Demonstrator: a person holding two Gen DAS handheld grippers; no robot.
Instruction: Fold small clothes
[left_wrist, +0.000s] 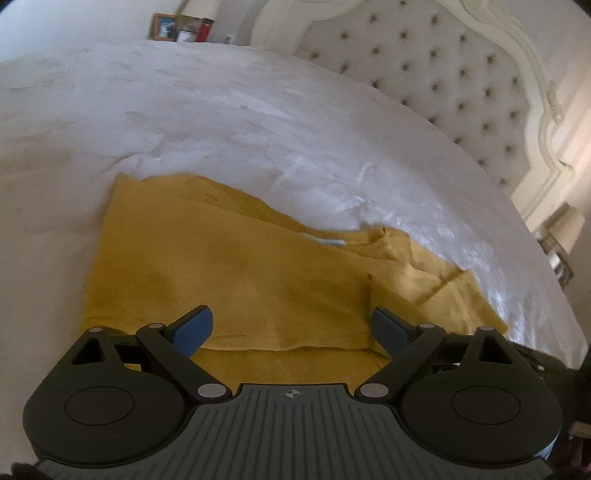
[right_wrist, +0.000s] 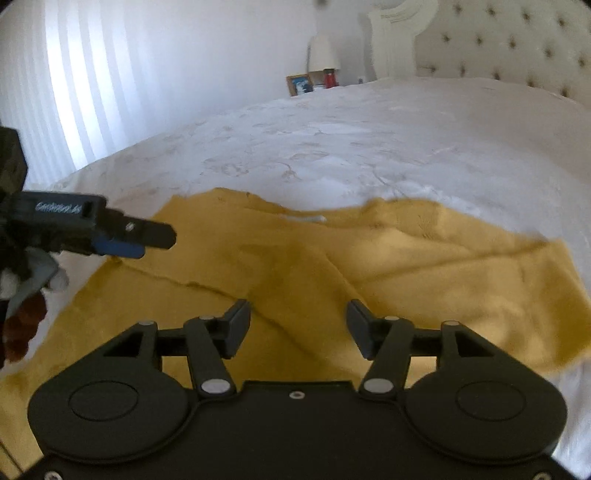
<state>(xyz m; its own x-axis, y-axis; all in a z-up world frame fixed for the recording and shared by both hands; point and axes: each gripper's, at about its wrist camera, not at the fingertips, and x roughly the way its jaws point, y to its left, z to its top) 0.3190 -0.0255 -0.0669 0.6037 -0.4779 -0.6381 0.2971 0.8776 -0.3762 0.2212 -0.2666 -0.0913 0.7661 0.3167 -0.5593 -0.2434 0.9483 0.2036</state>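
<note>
The left claw was wide open, its two blue-padded fingers far apart with nothing between them. Right under and in front of it lay the mustard-yellow soft cloth garment, spread flat on the white patterned bedspread. A folded edge of the garment ran across just below the fingertips. Farther ahead, near the garment's top edge, a small pale tag peeked out. To the claw's right, one part of the garment stuck out like a sleeve. Far ahead and to the right stood the cream tufted headboard with buttons. Far ahead and a bit left sat a small wooden picture frame and a red thing (too blurry to name).

The right claw was open too, its black fingers apart and holding nothing. It hung over the same yellow garment, which had a raised crease running between the fingers. To this claw's left, the left claw showed from the side, low over the garment's left edge, and from this side I could not tell its gap. The pale tag lay straight ahead. Beyond it stretched the bedspread, then the picture frame and a white lamp far ahead. Bright white striped curtains hung far to the left, and the headboard rose far to the right.
</note>
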